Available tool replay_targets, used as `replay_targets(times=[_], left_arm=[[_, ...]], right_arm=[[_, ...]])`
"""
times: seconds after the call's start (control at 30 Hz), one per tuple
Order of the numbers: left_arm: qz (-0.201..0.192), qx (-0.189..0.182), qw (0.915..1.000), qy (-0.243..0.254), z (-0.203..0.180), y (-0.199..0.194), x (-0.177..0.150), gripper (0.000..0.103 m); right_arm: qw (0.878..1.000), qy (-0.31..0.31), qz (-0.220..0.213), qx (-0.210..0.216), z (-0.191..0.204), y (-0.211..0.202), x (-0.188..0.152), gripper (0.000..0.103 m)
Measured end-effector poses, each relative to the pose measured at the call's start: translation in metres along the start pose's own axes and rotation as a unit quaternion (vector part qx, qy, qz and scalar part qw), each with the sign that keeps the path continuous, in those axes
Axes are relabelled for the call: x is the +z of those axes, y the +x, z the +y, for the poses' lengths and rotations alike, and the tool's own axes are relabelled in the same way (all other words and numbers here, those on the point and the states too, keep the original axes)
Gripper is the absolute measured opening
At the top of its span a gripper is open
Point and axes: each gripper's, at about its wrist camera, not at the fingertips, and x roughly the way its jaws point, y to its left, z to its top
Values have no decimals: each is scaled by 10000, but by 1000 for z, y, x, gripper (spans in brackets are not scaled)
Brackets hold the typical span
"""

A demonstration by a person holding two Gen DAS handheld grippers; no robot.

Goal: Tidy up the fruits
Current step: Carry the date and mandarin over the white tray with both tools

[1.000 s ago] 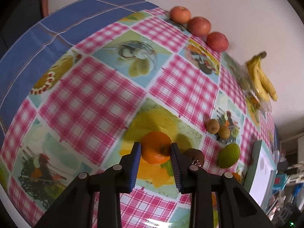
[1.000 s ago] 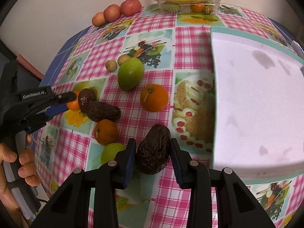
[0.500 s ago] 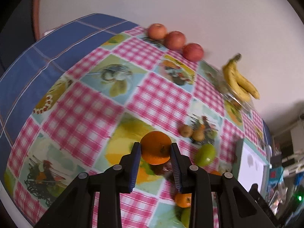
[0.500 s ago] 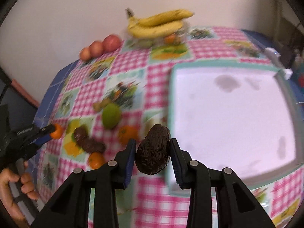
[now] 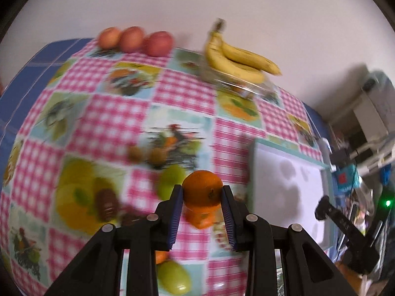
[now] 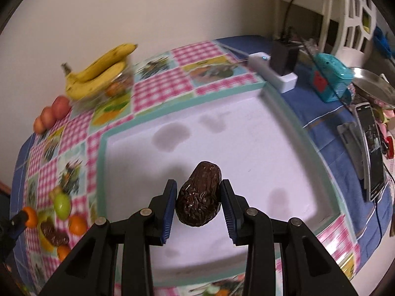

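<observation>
My left gripper [image 5: 202, 192] is shut on an orange [image 5: 203, 192] and holds it above the checked tablecloth, left of the white tray [image 5: 311, 172]. My right gripper [image 6: 199, 194] is shut on a dark wrinkled avocado [image 6: 199, 197] and holds it over the tray's white floor [image 6: 234, 148]. Loose fruit lies on the cloth: a green fruit [image 5: 170, 180], another orange [image 5: 201, 218] under the held one, a dark avocado [image 5: 107, 204], a green fruit [image 5: 174, 280] near the front edge. The left gripper with its orange also shows in the right wrist view [image 6: 29, 218].
Bananas [image 5: 237, 56] on a clear box and three apples [image 5: 134, 39] sit at the wall. Two small brown fruits [image 5: 145, 154] lie mid-table. Right of the tray are a white power strip [image 6: 274, 70], a teal box [image 6: 330, 76], a phone [image 6: 372, 150].
Both grippers rose and swung right. The left one carried the orange toward the tray; the right one carried the avocado from the cloth to over the tray.
</observation>
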Motion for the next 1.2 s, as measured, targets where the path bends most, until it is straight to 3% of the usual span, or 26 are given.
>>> replay_targets(times=[0.2, 0.4, 0.73, 1.2], left_arm=[[177, -68, 9975, 688, -62, 33, 6, 33], [343, -10, 9945, 990, -95, 68, 9, 33], [571, 64, 9919, 1137, -109, 110, 1, 33], [666, -30, 9934, 931, -101, 96, 0, 35]], right_arm=[[9998, 176, -65, -86, -15, 12, 17, 37], [9993, 337, -94, -134, -28, 25, 33, 37], [9984, 538, 61, -178, -43, 53, 44, 37], [9982, 536, 186, -207, -43, 62, 48, 38]])
